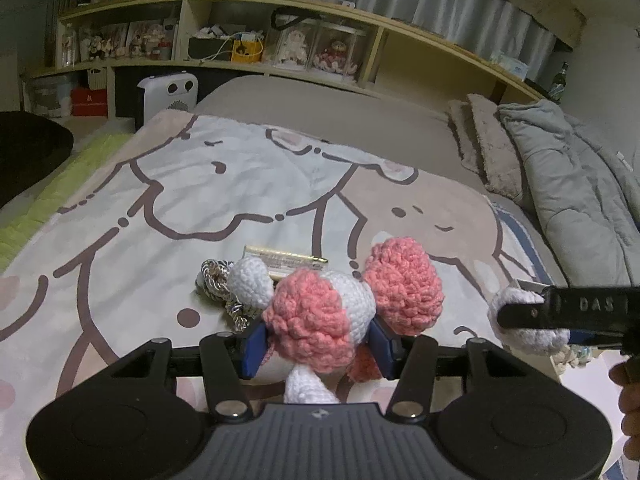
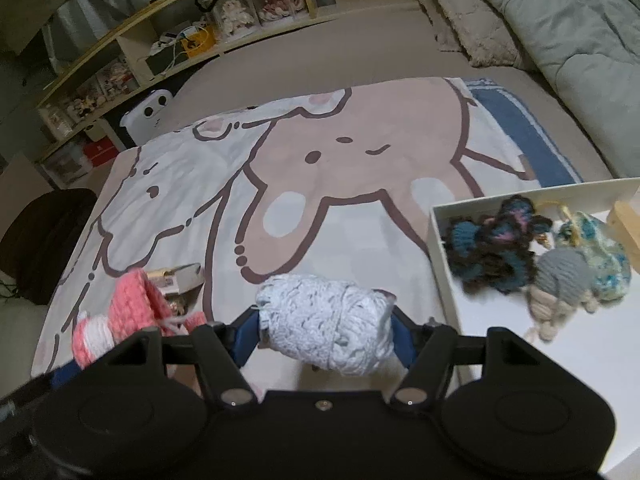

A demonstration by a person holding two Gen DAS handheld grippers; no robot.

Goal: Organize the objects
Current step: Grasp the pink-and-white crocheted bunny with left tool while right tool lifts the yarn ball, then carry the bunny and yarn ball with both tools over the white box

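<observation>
Between my left gripper's [image 1: 320,354] blue pads sits a pink and white crochet toy [image 1: 320,320], squeezed from both sides and lifted off the blanket [image 1: 180,184]. My right gripper [image 2: 326,338] is clamped the same way on a pale blue ball of yarn [image 2: 326,320], the pads pressing into its two ends.

Just past the toy, the left camera shows a silvery twisted cord [image 1: 218,284] and a small gold-edged packet [image 1: 286,262] lying on the blanket, touching or nearly so. The right camera catches only a corner of that packet [image 2: 182,276] behind the toy [image 2: 132,312] (the cord there is too blurred for me to make out).

Off to the right, the right camera alone shows a white box [image 2: 436,232] resting on the bed, with several things inside: a dark blue and black knitted piece [image 2: 492,244], a small doll with grey hair [image 2: 560,292], and a blue-speckled knitted item [image 2: 600,260] beside it. From the left camera I see my right gripper's finger [image 1: 568,306] and the yarn [image 1: 516,300] it holds, plus part of a hand [image 1: 630,400] at the frame edge, but barely any of the box.

Farther out, both views show grey pillows [image 1: 492,152] and a folded quilt [image 1: 580,184] at the head of the bed, a white heater [image 1: 168,96], and a long wooden shelf [image 1: 280,64] holding dolls in clear cases.
</observation>
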